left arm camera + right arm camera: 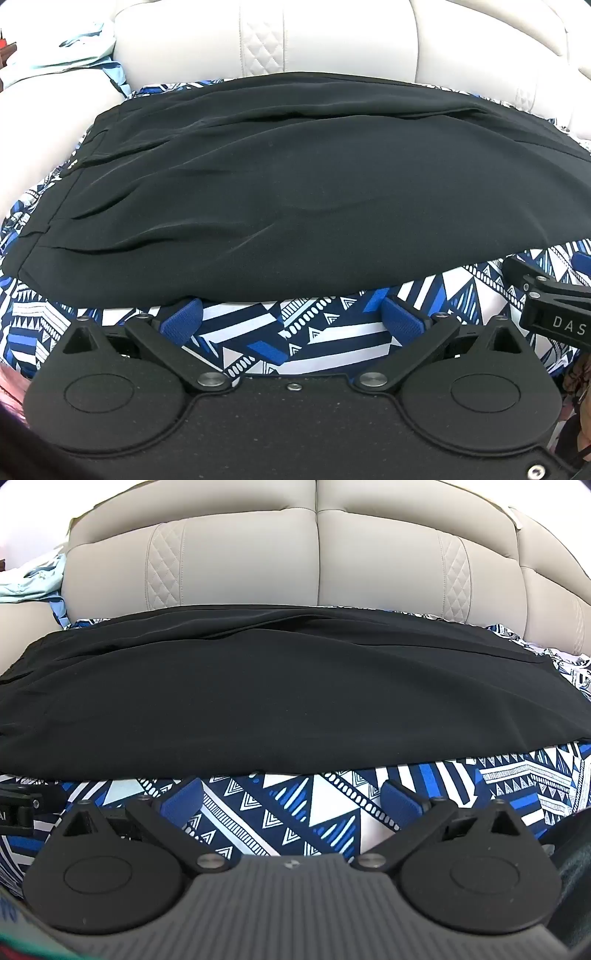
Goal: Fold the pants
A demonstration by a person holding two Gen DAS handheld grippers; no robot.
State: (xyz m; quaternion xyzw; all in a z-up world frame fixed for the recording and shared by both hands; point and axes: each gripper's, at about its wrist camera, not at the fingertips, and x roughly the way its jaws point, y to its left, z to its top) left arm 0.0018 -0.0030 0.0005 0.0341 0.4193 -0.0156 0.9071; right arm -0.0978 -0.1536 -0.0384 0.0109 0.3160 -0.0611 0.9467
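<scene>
Left gripper (291, 319): jaws spread wide, nothing between them but the patterned sheet (321, 332). Blue pads (183, 319) sit just short of the near edge of the black pants (295, 184); the left pad's tip is at or slightly under that hem, can't tell if touching.

Pants lie flat straight ahead of both grippers, spread sideways across the blue/white geometric sheet. Left-wrist view: waistband end with pleats is ahead-left, fabric runs off to ahead-right. Soft creases across the top, one long fold ridge along the far side.

Beyond the pants: beige leather sofa back (332, 40) with quilted diamond stitching. Far ahead-left of the left gripper, light blue clothing (79, 48) piled on the cushion.

Right gripper (291, 799): also spread wide, empty, hovering over the sheet (325, 801). Pads (400, 799) just short of the pants' (277, 694) near edge, small gap visible. Pants' end shows ahead-right in this view.

The grippers sit side by side, near each other: the right one's body (554, 306) shows at the right edge of the left view, the left one's (22, 806) at the left edge of the right view.

Sofa back (317, 561) fills the top of the right view.
</scene>
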